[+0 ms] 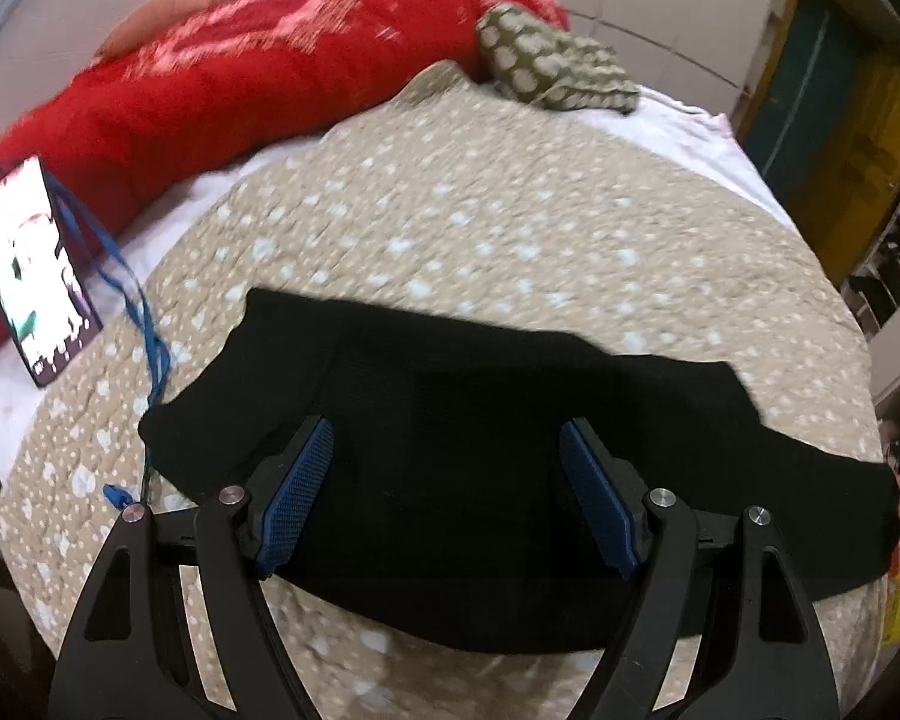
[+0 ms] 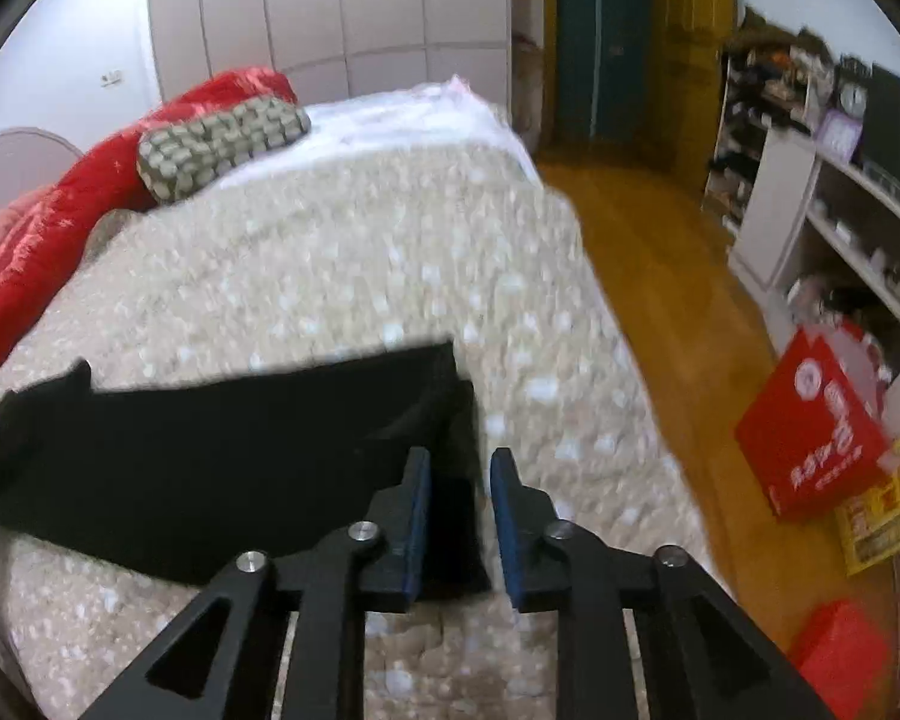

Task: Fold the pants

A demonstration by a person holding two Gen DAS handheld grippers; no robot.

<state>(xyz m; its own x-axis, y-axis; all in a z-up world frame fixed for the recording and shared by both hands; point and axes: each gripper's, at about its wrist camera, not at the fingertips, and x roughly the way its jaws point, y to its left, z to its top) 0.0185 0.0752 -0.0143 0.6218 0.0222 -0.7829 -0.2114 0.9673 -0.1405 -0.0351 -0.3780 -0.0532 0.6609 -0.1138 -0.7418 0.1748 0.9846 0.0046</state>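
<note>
Black pants (image 1: 462, 420) lie folded in a wide band across a beige spotted quilt (image 1: 450, 228) on a bed. My left gripper (image 1: 444, 450) is wide open just above the pants' left part, with nothing between its blue pads (image 1: 297, 486). In the right wrist view the pants (image 2: 222, 450) stretch leftward. My right gripper (image 2: 459, 468) has its jaws a narrow gap apart around the pants' right end edge, and black cloth fills the gap between them.
A red blanket (image 1: 210, 78) and a green patterned pillow (image 1: 546, 60) lie at the bed's far side. A lit phone (image 1: 36, 270) with a blue cord (image 1: 144, 324) lies left. The bed's right edge drops to a wooden floor (image 2: 678, 276) with red boxes (image 2: 810, 426) and shelves (image 2: 840, 204).
</note>
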